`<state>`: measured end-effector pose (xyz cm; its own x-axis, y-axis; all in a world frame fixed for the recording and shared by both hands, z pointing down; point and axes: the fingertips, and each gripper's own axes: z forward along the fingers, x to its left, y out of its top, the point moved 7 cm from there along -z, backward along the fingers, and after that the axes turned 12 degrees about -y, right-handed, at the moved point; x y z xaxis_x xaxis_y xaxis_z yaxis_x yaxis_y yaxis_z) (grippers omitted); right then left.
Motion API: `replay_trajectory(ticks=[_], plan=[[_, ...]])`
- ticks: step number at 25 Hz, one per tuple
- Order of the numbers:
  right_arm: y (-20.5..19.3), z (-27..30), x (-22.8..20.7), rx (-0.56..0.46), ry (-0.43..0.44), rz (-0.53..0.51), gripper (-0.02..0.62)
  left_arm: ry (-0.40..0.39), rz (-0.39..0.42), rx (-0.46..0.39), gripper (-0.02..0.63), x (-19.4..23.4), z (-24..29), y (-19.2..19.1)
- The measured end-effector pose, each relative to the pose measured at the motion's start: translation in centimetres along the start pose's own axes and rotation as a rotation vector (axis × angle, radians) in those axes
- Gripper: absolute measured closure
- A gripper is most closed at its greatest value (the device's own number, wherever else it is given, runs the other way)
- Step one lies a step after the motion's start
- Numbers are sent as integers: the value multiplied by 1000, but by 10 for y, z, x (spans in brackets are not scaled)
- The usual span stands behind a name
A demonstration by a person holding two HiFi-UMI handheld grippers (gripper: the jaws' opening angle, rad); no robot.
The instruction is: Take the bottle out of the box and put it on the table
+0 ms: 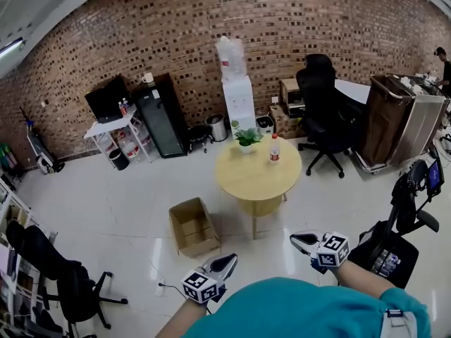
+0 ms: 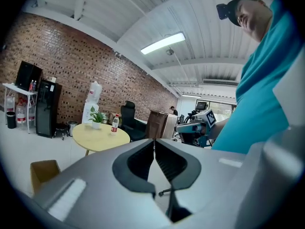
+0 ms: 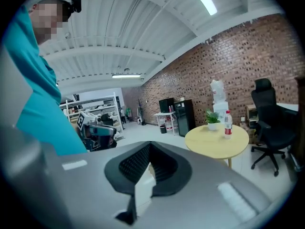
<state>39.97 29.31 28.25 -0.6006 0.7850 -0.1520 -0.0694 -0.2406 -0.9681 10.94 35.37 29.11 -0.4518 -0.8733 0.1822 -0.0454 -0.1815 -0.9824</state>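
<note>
Bottle stands on table. L gripper & R gripper: fingers both clenched tight, empty atm.

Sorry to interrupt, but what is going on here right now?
A person in a teal top holds a left hand-held gripper and a right hand-held gripper, both shut and empty, some way from the round table. The bottle stands upright on that table beside a potted plant. The open cardboard box sits on the floor next to it.
</note>
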Motion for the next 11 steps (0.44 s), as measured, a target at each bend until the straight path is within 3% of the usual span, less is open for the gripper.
replay_trajectory(ticks=[4, 11], plan=[[-4, 3, -8, 1, 12, -12, 595, 0, 15, -2, 592, 0, 9, -3], [-1, 30, 34, 3, 7, -19, 595, 4, 9, -7, 592, 12, -43, -3]])
